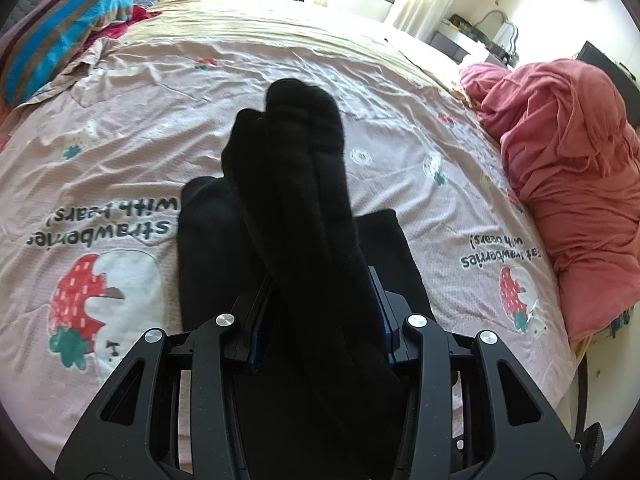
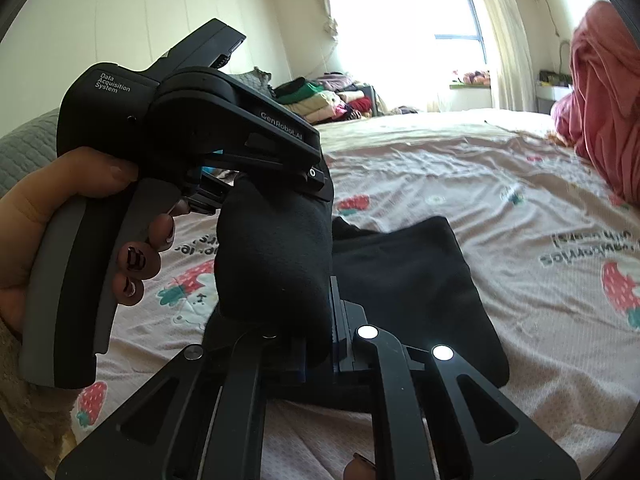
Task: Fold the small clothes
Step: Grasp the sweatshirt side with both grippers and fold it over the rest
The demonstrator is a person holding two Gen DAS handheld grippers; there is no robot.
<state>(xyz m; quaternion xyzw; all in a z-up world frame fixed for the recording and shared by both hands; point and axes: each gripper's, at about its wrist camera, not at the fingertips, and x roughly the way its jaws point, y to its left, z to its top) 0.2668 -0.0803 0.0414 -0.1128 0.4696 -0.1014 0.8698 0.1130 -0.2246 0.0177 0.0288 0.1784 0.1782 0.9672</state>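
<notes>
A pair of black socks (image 1: 296, 184) is pinched in my left gripper (image 1: 320, 280), which is shut on them; the toe ends stick up and forward above the bed. In the right wrist view the same socks (image 2: 276, 256) hang as a bundle between both tools. My right gripper (image 2: 320, 320) is shut on the lower end of the socks. The left gripper body (image 2: 192, 120) is held by a hand just left and above. A dark folded cloth (image 2: 416, 284) lies on the bed under the socks, also in the left wrist view (image 1: 396, 248).
The bed has a pink strawberry-print cover (image 1: 140, 128). A crumpled pink garment (image 1: 568, 184) lies at the right edge. A striped blanket (image 1: 52, 48) lies at the far left. Folded clothes (image 2: 320, 98) are stacked beyond the bed.
</notes>
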